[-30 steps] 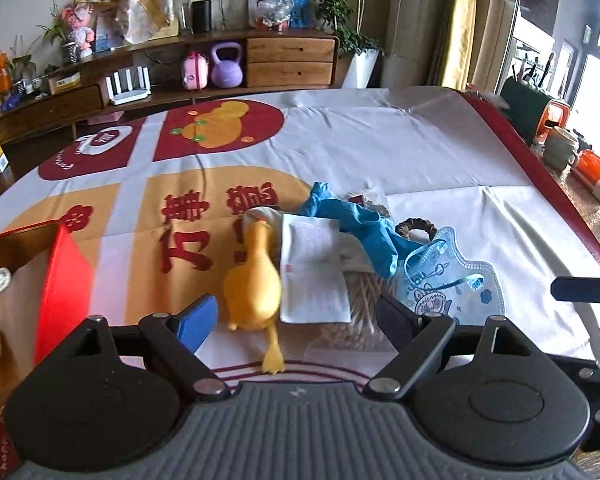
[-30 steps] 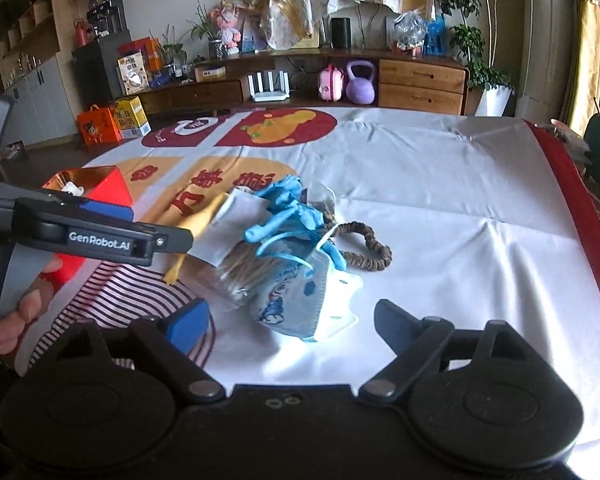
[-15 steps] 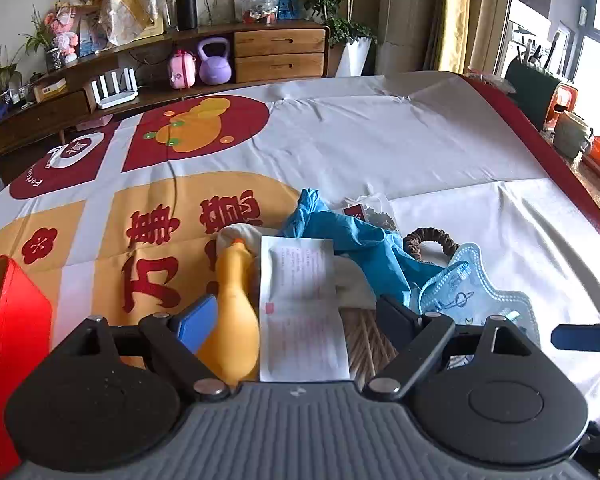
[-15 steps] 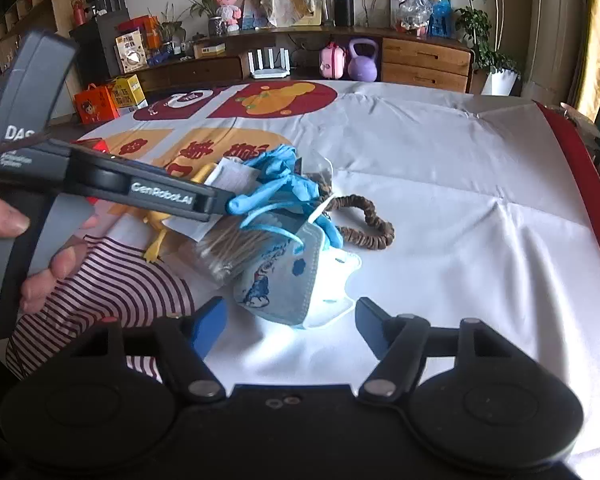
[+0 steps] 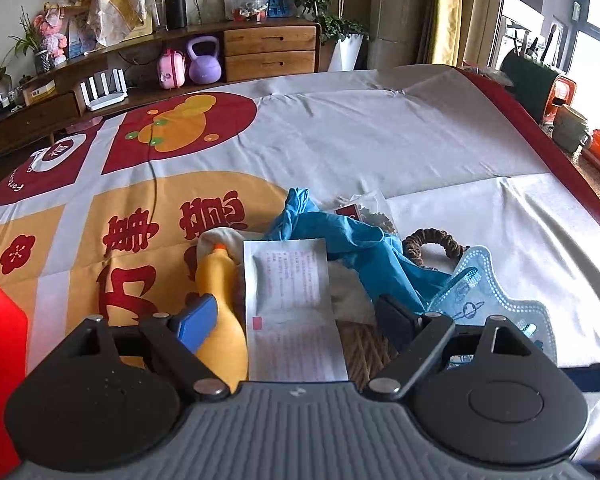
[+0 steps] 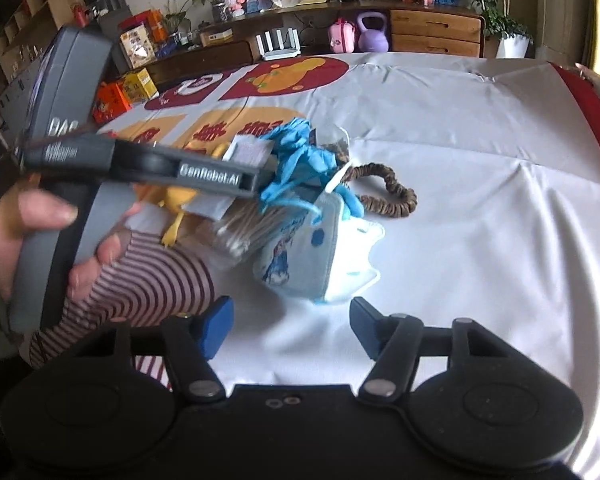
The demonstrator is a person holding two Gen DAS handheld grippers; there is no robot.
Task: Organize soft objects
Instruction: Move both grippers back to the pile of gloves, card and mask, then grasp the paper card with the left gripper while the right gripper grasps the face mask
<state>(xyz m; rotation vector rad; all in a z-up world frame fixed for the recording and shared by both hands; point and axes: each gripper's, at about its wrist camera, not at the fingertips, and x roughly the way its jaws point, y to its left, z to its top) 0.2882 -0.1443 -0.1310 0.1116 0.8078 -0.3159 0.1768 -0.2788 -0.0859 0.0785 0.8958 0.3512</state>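
Observation:
A pile of soft things lies on the cloth-covered table: a yellow rubber chicken (image 5: 220, 312), a white paper packet (image 5: 292, 300), blue gloves (image 5: 356, 248), a printed face mask (image 5: 496, 304), a brown scrunchie (image 5: 432, 240) and a bag of cotton swabs (image 6: 244, 228). My left gripper (image 5: 296, 320) is open, its fingers either side of the chicken and packet. My right gripper (image 6: 290, 324) is open and empty, just short of the mask (image 6: 320, 256). The left gripper's body (image 6: 140, 168) shows over the pile in the right wrist view.
A red box (image 5: 0, 360) stands at the left edge. The table's red border (image 5: 540, 148) runs along the right, with cups and a pot beyond it. A wooden sideboard (image 5: 268, 52) with a purple kettlebell stands behind the table.
My left gripper has moved forward and down over the pile, so the chicken and packet now lie between its fingers. My right gripper has closed in on the mask.

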